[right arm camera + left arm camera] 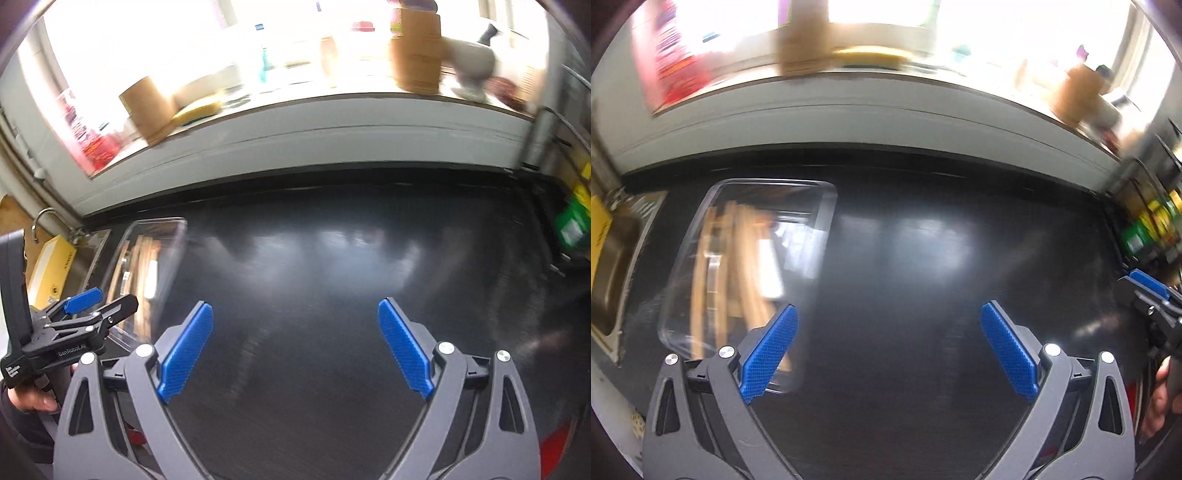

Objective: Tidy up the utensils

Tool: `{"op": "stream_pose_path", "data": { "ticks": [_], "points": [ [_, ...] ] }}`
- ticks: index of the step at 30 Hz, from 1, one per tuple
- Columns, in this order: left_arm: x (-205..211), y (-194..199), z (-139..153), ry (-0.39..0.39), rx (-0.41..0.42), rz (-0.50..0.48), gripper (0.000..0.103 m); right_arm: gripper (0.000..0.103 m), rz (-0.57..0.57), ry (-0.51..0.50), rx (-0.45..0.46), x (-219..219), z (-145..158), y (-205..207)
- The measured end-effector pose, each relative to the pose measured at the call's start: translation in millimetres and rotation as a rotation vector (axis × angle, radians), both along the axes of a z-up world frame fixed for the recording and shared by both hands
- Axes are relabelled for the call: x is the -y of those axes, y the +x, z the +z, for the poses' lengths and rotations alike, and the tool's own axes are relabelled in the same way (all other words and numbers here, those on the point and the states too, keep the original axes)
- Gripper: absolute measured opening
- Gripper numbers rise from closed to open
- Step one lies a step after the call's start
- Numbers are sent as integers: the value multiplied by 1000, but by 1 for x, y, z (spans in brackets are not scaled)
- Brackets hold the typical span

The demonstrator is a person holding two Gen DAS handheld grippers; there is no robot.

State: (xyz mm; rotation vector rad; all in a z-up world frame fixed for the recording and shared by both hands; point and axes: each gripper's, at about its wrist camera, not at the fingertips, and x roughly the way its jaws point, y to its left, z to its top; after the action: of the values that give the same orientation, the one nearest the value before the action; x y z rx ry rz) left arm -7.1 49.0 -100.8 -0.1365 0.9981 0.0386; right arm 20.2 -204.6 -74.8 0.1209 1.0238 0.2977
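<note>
In the left wrist view a steel sink sits at the far left edge, and just right of it a clear plastic tray holding blurred wooden utensils rests on the black countertop, left of centre. The left gripper hangs over bare counter, spread wide and holding nothing. At the right edge the right gripper peeks in; its own view shows it released and empty, the tray at middle left.

Both wrist views angle steeply down, close over black counter; share clear tray, windowsill.
</note>
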Motion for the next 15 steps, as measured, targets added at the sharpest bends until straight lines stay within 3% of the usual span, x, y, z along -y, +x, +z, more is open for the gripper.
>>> {"op": "stream_pose_path", "data": {
  "ticks": [6,15],
  "points": [
    [86,-2,3,20,10,-100,97,88,-55,-14,-5,67,0,-20],
    [115,-6,9,38,17,-53,97,88,-31,-5,4,96,2,-23]
  ]
}}
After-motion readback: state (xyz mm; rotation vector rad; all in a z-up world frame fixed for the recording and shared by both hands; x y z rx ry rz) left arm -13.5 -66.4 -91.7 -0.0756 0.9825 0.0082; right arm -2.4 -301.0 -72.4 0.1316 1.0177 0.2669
